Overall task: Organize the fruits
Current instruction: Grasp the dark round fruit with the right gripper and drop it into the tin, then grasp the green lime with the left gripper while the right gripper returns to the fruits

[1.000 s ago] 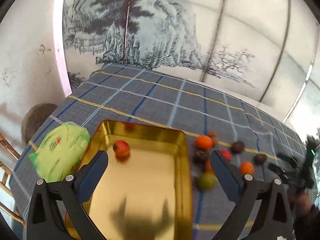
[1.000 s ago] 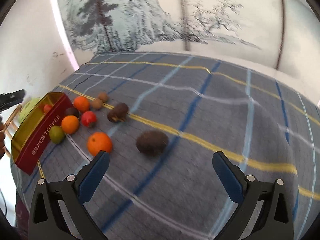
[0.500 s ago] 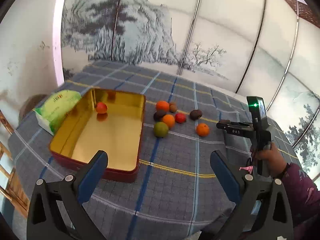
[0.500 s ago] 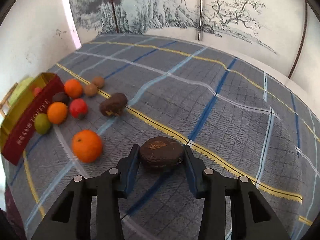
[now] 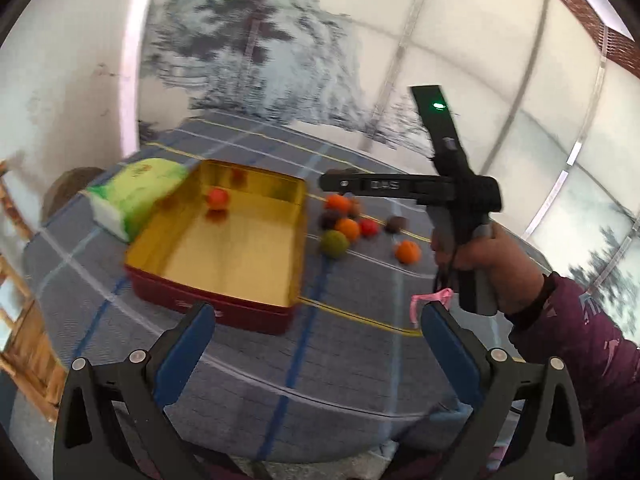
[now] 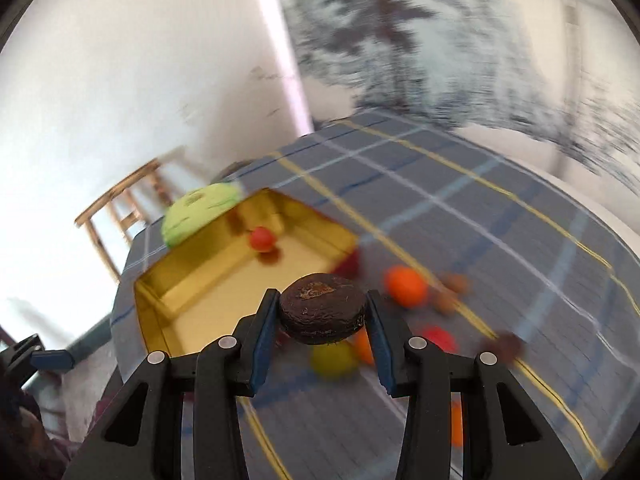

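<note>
1. Low in the centre of the right wrist view, the right gripper point(image 6: 323, 320) is clenched on one dark brown fruit point(image 6: 322, 307); both blue pads press its sides, and the fruit is held in the air in front of the tin.
2. At lower centre of the left wrist view, the left gripper point(image 5: 316, 344) is released, its two blue pads wide apart with nothing between them, above the near edge of the checked surface point(image 5: 248, 364).
3. One open gold-lined tin point(image 5: 224, 280) with red outer walls lies at centre left of that view. One red fruit point(image 5: 218, 197) lies inside it, near the far wall.
4. One green and white packet point(image 5: 132, 196) lies just beside the tin's left wall, at the frame's left.
5. Right of the tin, loose fruits lie on the surface: three orange fruits point(image 5: 407, 251), one green fruit point(image 5: 334, 243), one small red fruit point(image 5: 368, 227), and at least two dark ones point(image 5: 397, 224). Blur hides whether more sit behind them.
6. At right of the left wrist view, one hand point(image 5: 492, 264) in a purple sleeve point(image 5: 592, 344) grips the handle of the right gripper, whose green light shows at the top.
7. One wooden chair point(image 6: 120, 208) stands at left of the right wrist view, beyond the surface.
</note>
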{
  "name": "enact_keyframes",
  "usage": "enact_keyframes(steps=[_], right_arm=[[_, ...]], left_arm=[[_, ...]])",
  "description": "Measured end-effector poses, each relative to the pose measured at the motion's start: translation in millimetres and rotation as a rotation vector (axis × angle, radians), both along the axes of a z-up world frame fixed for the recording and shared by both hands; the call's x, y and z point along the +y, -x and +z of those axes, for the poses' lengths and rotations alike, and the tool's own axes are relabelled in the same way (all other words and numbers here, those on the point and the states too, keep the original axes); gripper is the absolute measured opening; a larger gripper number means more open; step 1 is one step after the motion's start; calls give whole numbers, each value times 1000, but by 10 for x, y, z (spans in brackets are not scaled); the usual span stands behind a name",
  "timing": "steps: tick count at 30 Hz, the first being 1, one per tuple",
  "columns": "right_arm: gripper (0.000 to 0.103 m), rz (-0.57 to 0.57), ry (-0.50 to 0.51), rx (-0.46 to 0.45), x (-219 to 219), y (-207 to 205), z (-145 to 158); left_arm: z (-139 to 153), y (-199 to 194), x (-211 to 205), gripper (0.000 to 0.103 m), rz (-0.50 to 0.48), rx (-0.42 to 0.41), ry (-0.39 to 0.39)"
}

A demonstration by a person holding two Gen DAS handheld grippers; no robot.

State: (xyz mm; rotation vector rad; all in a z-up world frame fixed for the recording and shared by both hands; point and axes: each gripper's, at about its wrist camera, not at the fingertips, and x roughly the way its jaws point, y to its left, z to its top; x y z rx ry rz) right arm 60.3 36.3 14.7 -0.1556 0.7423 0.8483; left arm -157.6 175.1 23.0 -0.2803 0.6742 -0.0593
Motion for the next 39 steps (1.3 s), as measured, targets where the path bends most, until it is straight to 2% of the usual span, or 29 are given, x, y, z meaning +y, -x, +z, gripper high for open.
enact_keyframes(steps=[3, 8, 14, 18, 27, 34, 39], right_arm=[[44, 48, 25, 37, 445, -118, -94], [44, 74, 137, 68, 1022, -279, -341], [44, 53, 243, 92, 1371, -489, -537], [44, 26, 268, 103, 1443, -566, -578], [44, -6, 264, 111, 1526, -664, -605], [45, -12, 221, 112, 1521, -671, -529], [56, -14, 118, 91, 1370, -551, -379]], left_arm=[[-41, -14, 102, 102, 32, 19, 14], [-116, -75, 228, 102, 97, 74, -42], [-236, -109, 354, 102, 144, 135, -68], [-279, -131, 395, 102, 155, 155, -83], [-334, -152, 403, 102, 169, 194, -102], [-326, -139, 370, 102, 181, 201, -127], [-333, -137, 347, 102, 181, 208, -141]])
